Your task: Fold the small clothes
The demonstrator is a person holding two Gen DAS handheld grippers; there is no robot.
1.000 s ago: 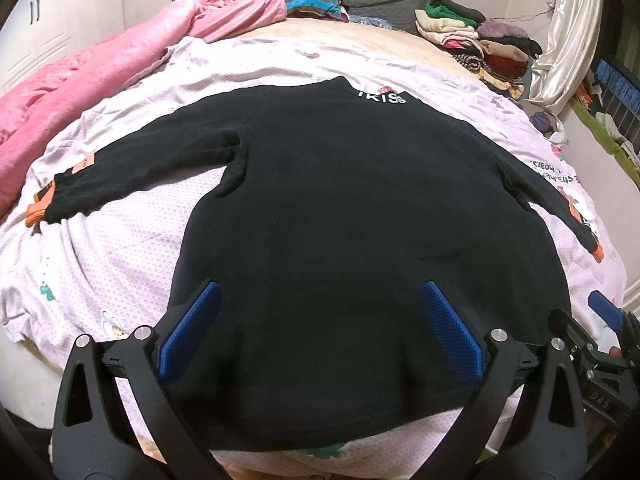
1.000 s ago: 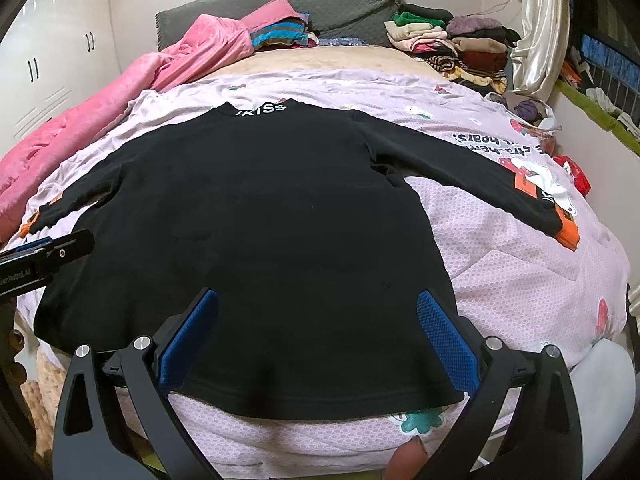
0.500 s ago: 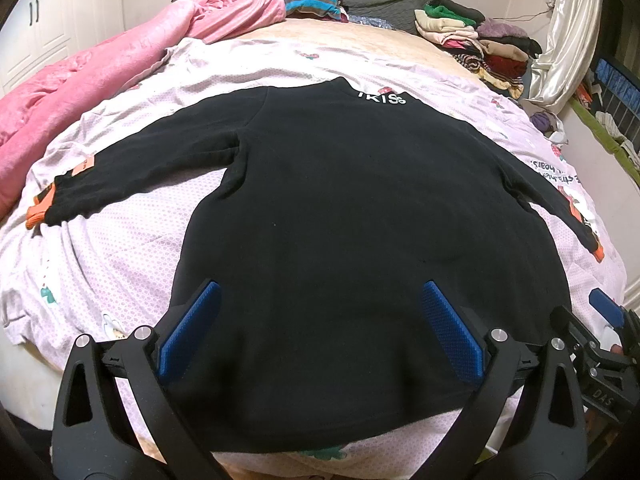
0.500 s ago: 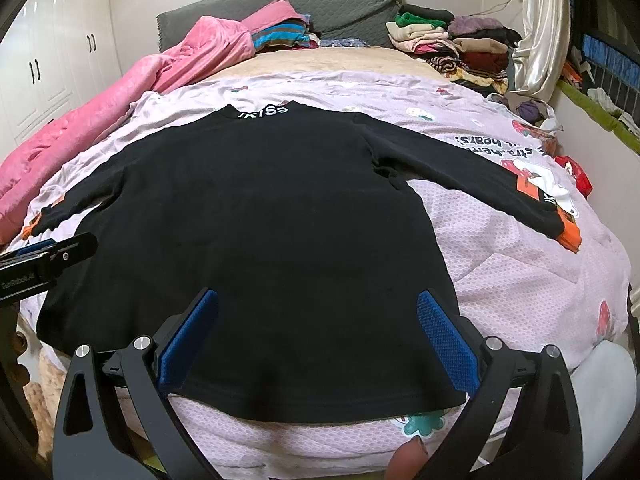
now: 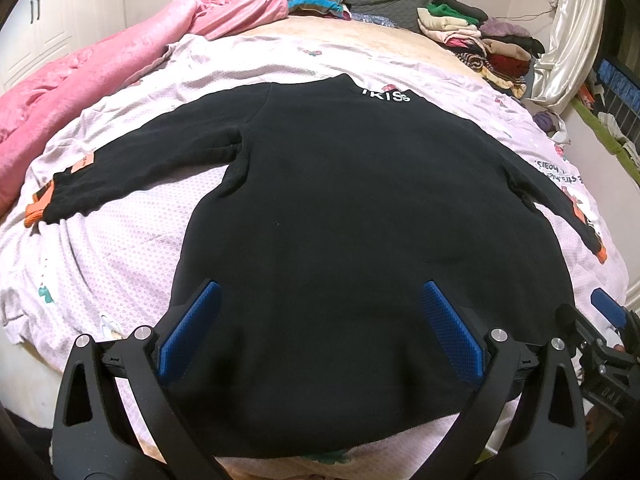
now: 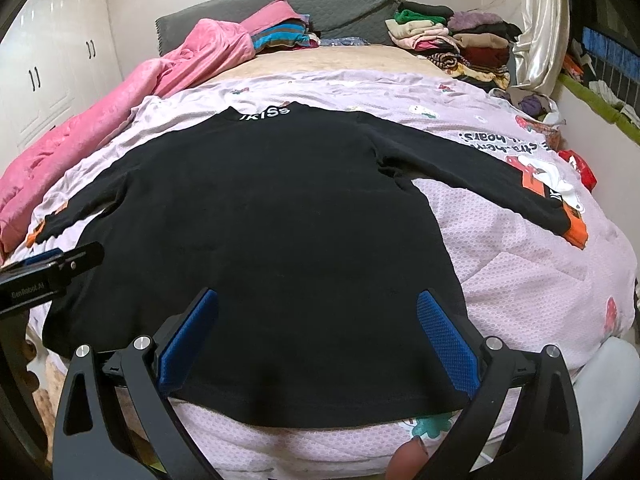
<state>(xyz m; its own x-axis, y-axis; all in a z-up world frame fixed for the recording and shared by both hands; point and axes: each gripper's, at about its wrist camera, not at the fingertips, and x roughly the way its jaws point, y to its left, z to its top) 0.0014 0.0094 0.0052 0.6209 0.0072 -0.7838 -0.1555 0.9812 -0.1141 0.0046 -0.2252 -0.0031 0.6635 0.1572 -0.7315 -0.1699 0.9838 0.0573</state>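
A black long-sleeved top (image 5: 340,216) (image 6: 264,232) lies flat on the bed, both sleeves spread out, white lettering at its collar and orange cuffs. My left gripper (image 5: 320,328) hovers open over the hem on the left half of the top, nothing between its blue pads. My right gripper (image 6: 316,332) is open too, above the hem on the right half. Each gripper shows at the edge of the other's view, the right gripper (image 5: 608,320) low right and the left gripper (image 6: 52,268) at the left.
A lilac patterned sheet (image 5: 120,248) covers the bed. A pink quilt (image 5: 100,64) is heaped along the left side. Folded clothes (image 6: 452,44) are stacked at the far right by the grey headboard (image 6: 348,4). A silvery curtain (image 6: 536,28) and a wall bound the right.
Both grippers have drifted slightly back and up from the hem; the top lies as it did.
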